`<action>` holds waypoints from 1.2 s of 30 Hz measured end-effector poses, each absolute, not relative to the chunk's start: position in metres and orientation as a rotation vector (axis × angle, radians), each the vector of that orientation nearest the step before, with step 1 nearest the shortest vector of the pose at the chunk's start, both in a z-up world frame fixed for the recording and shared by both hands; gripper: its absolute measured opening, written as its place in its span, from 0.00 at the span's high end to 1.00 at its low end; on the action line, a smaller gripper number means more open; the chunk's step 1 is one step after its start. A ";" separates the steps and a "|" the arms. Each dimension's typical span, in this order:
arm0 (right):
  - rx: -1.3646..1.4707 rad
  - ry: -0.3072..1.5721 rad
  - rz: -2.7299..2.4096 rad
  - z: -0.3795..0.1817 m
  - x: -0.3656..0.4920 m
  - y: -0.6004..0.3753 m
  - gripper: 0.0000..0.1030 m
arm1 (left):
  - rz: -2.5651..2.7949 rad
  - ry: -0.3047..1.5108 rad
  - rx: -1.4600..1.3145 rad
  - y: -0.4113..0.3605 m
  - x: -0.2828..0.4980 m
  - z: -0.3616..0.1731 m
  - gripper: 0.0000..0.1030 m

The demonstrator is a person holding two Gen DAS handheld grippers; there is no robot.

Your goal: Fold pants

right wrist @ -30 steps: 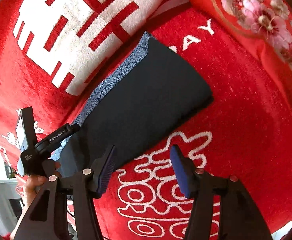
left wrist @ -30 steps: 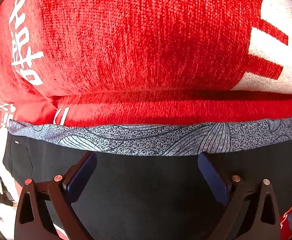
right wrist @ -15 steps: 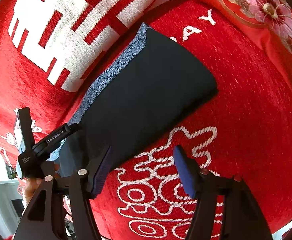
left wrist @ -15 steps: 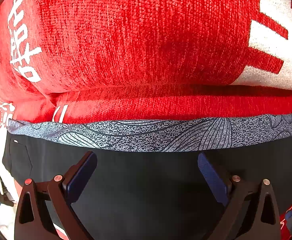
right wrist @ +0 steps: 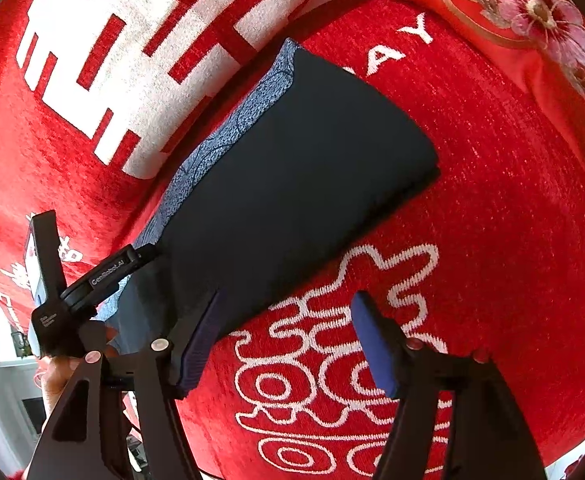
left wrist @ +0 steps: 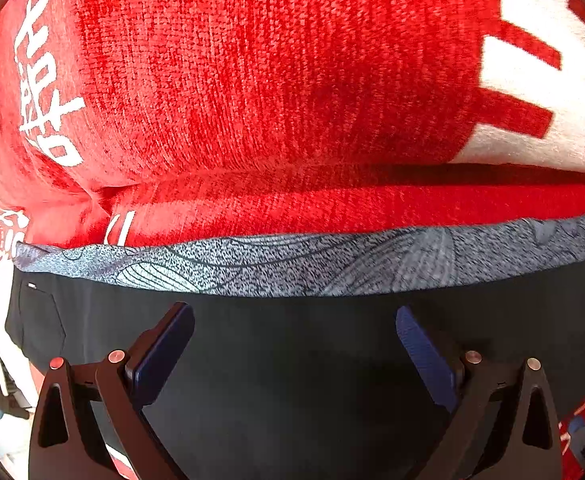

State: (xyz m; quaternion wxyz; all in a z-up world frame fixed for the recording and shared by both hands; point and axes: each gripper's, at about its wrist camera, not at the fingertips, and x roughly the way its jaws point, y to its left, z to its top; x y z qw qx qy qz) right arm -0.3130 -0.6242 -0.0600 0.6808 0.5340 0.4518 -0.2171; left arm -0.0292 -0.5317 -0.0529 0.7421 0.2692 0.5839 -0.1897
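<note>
While both tools sit with their blue pads spread apart and nothing between them, the left hand-held gripper (left wrist: 294, 344) hovers low over the black cloth of the pants (left wrist: 292, 380), its pads just short of the grey patterned band (left wrist: 292, 270) that runs along the far edge. The right hand-held gripper (right wrist: 286, 340) hangs higher and further back, its left pad over the near edge of the pants (right wrist: 292, 176) and its right pad over bare red cover.

From the right wrist view the pants lie as a compact dark rectangle on the red sofa seat (right wrist: 512, 220), the patterned band toward the back cushion (right wrist: 132, 60); a floral pillow (right wrist: 532, 12) sits at the far right. The bundle looks already folded down, so the step in hand is likely a last fold or a tidy-up.

To do it well, I would have each gripper close on all layers at a corner, not the top sheet alone, and lift only enough to carry the edge over, then press it flat so edges line up.

The left tool is held nearly level, pointing at the cushion; the holding hand (right wrist: 56, 376) shows below it. The right tool tilts down from above.
</note>
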 end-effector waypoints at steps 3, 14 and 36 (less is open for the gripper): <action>1.204 1.004 -0.473 -0.063 -0.313 -0.621 0.32 | -0.463 1.277 0.587 -0.525 -0.038 -0.047 0.01; 1.312 0.863 -0.426 -0.081 -0.326 -0.629 0.41 | -0.572 1.323 0.565 -0.493 -0.068 -0.053 0.10; 1.105 0.773 -0.386 -0.029 -0.266 -0.629 0.84 | -0.647 1.314 0.492 -0.483 -0.077 -0.054 0.36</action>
